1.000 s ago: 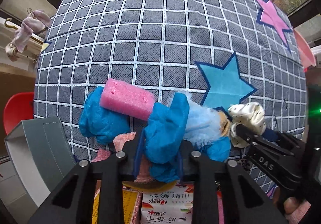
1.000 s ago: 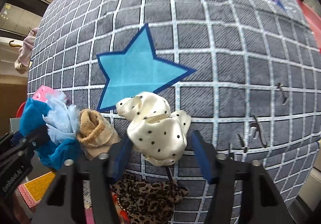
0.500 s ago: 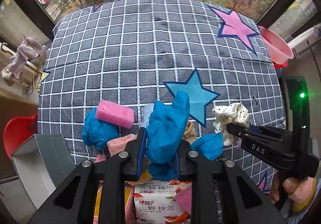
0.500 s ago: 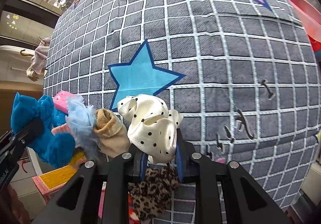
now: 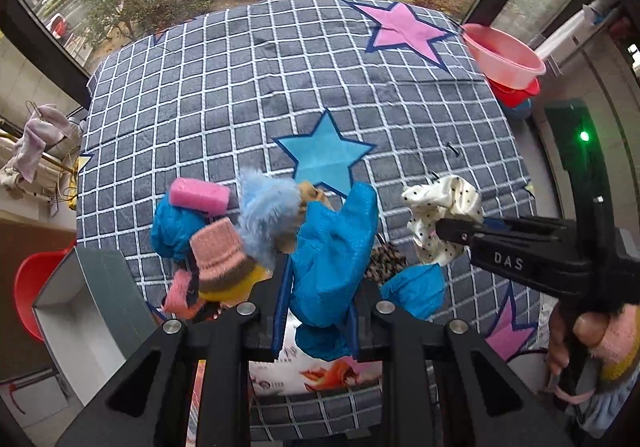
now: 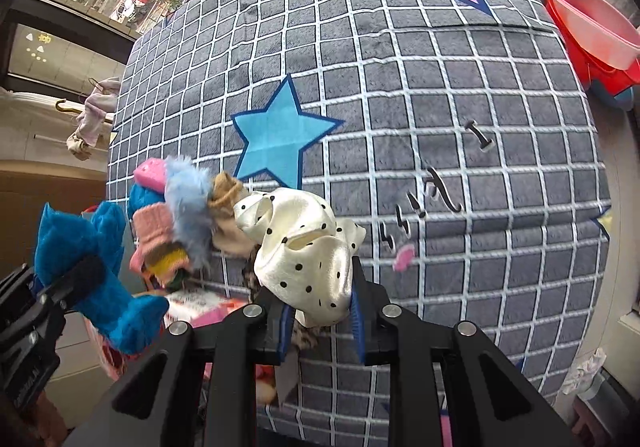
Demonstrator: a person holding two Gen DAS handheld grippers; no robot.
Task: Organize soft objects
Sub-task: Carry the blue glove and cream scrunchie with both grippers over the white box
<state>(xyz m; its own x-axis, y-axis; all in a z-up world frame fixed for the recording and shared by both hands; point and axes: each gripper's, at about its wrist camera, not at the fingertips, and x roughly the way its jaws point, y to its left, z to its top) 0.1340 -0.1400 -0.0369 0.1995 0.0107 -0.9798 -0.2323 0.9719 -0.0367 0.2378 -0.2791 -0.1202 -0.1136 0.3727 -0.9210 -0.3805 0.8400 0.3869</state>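
Left gripper jaws clamping blue cloth, right gripper jaws pinching dotted scrunchie, both near blue star, for sorting.

Blue cloth: clamped in left gripper, just below the blue star on the checked blanket. Left of the star: pink foam block, fluffy pale-blue item. Right of it: dotted cream scrunchie, apparently pinched by right gripper.
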